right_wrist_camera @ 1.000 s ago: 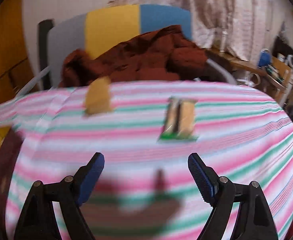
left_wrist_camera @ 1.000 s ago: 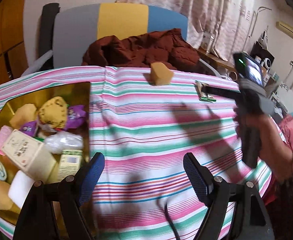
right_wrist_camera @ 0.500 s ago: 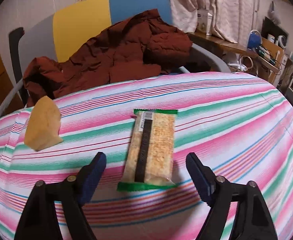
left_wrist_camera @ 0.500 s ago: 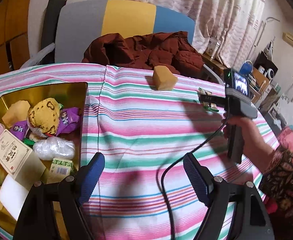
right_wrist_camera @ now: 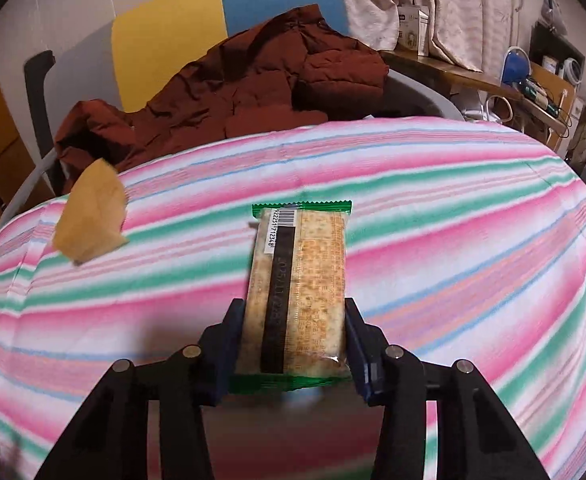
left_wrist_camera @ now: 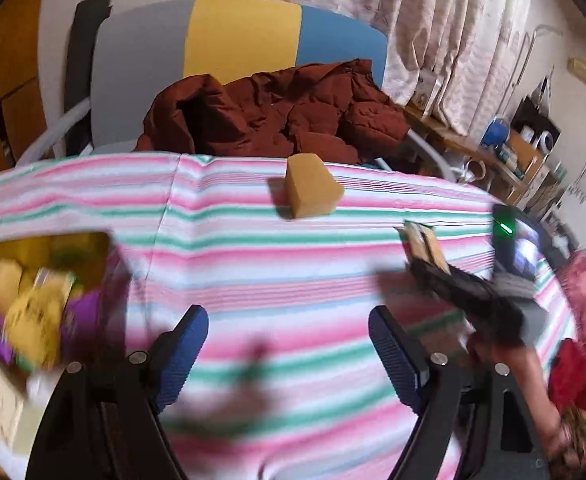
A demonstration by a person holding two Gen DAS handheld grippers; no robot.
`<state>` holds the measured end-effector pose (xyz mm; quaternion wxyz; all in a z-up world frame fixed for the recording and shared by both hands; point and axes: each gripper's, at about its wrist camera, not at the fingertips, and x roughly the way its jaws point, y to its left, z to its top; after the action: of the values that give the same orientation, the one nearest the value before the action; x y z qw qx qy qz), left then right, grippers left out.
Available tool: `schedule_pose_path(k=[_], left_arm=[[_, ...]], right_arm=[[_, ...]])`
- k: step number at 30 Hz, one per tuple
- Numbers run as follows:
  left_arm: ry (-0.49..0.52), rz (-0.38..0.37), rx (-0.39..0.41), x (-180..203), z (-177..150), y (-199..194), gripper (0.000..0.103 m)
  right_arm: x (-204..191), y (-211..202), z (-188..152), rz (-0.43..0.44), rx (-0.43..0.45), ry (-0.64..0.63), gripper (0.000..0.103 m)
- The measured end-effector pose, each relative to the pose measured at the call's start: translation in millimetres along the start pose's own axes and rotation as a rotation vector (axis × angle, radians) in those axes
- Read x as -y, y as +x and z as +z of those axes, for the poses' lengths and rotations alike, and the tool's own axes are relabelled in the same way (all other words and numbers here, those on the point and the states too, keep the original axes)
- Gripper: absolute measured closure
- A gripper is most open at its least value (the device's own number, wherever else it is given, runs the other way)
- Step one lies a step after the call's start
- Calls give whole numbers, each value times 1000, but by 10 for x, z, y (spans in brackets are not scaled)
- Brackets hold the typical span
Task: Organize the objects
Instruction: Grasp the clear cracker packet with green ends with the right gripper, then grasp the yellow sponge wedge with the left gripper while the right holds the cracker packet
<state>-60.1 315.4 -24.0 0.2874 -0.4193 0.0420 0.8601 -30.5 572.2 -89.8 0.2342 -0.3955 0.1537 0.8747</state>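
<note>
A barcode label is seen on the cracker packet [right_wrist_camera: 299, 292], which is clamped in the right gripper [right_wrist_camera: 295, 344] above the striped worktop [right_wrist_camera: 453, 220]. Only the left view shows the box [left_wrist_camera: 33, 280]; the left gripper [left_wrist_camera: 289, 354] is held apart.

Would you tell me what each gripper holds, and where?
Right gripper clamps the cracker packet by its long sides, near end. Left gripper holds nothing.

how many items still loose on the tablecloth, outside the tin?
2. A tan sponge sits near the far edge by the chair. A snack pack sits toward the right, with the right gripper jaws closed on its sides. No others visible.
</note>
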Motion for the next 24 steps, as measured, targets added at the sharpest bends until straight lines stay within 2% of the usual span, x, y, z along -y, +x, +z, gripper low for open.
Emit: schedule_pose_path(k=[5, 11, 14, 15, 17, 19, 22, 23, 24], left_arm=[[-8, 8, -70, 104, 356, 552, 18], [-69, -16, -73, 197, 758, 1121, 16], [-130, -9, -41, 187, 905, 1308, 10], [-132, 5, -20, 201, 951, 1363, 2], [-125, 69, -5, 215, 995, 1452, 0], [-110, 72, -28, 232, 998, 1573, 0], [-110, 86, -120, 193, 952, 1760, 3], [-108, 99, -120, 182, 931, 1779, 9], [-91, 102, -73, 187, 911, 1733, 17]], right_arm=[[6, -87, -140, 11, 18, 16, 55], [-48, -84, -169, -19, 32, -7, 55], [-37, -88, -180, -13, 40, 0, 55], [-31, -83, -179, -11, 41, 2, 55], [-34, -78, -178, -11, 44, 3, 55], [-44, -73, -184, -17, 45, -1, 55], [-46, -71, -186, -20, 49, -3, 55], [-46, -72, -186, -20, 50, -3, 55], [-43, -72, -189, -18, 52, -1, 55]])
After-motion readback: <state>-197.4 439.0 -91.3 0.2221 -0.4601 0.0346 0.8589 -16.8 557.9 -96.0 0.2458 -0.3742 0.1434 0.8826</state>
